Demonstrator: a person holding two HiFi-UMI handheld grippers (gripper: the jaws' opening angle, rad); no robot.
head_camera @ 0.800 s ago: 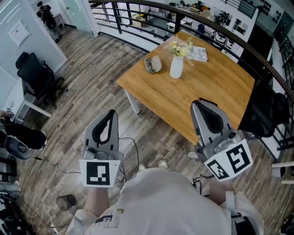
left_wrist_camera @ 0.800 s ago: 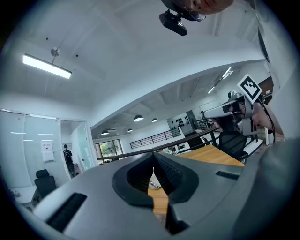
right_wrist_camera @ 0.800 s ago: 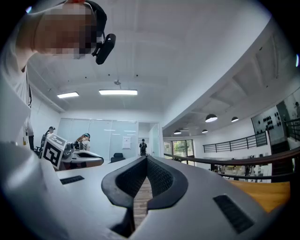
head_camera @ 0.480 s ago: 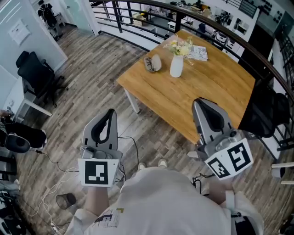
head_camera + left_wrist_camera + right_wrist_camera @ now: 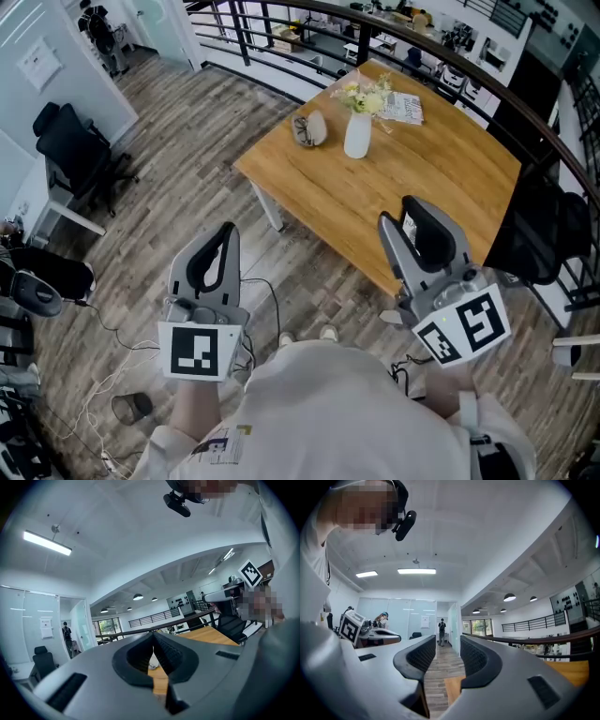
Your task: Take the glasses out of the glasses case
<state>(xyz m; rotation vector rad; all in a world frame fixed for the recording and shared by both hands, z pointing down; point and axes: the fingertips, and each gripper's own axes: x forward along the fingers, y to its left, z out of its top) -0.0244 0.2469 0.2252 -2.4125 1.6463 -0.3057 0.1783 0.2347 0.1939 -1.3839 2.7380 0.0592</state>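
Opened since half a second ago: right gripper (image 5: 403,223) jaws, together before, now parted about halfway. Nothing between them, only floor and table (image 5: 422,178) edge beyond. Left gripper (image 5: 225,234) unmoved, tips meeting, empty, held level over floor. Glasses case (image 5: 314,128) at far corner of table, near white vase (image 5: 357,137). Too small to tell whether lid is up; dark frame-like shape possibly at its left. Both grippers well apart from case. Probably readying right gripper for reach; approach and grasp not yet begun.
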